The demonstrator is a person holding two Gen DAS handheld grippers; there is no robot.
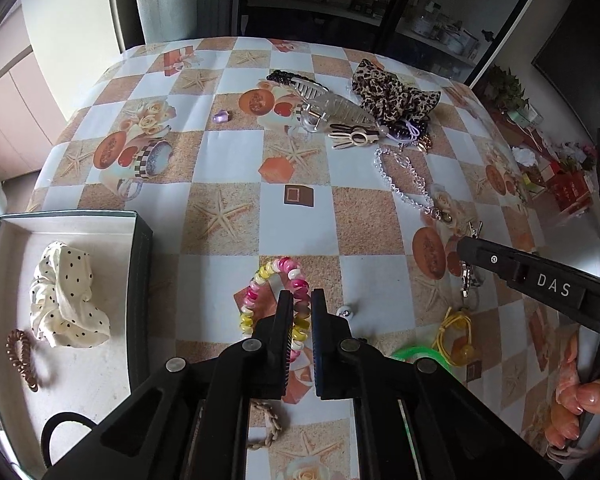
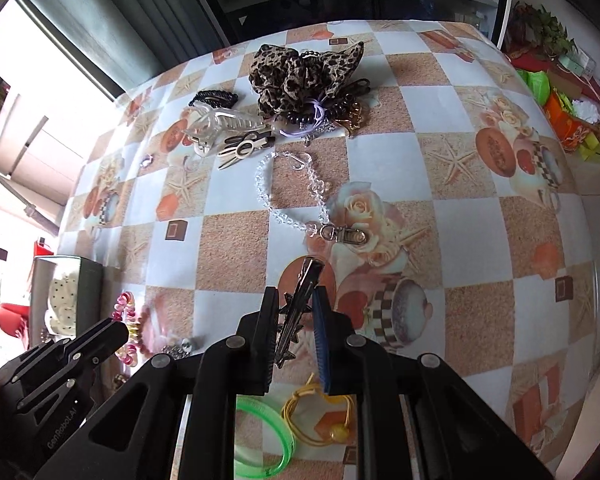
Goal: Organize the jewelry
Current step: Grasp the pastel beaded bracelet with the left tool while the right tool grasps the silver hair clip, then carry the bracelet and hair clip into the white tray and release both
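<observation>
My left gripper [image 1: 300, 300] is shut on the right side of a pink and yellow bead bracelet [image 1: 260, 284], low over the table. A white-lined box [image 1: 144, 256] stands to its left and holds a dotted white scrunchie [image 1: 66, 296], a brown coil tie [image 1: 20, 360] and a black band [image 1: 66, 420]. My right gripper [image 2: 294, 300] is shut on a metal star hair clip [image 2: 300, 300], which sticks out forward between the fingers. The right gripper also shows in the left wrist view [image 1: 520, 272].
A pile at the far side holds a leopard scrunchie [image 2: 300, 68], clear claw clips [image 2: 216, 124] and a cream clip [image 2: 244, 148]. A crystal bead chain [image 2: 292, 196], a green bangle [image 2: 260, 440], a yellow tie [image 2: 320, 420] and a purple heart [image 1: 220, 115] lie on the checked tablecloth [image 2: 440, 160].
</observation>
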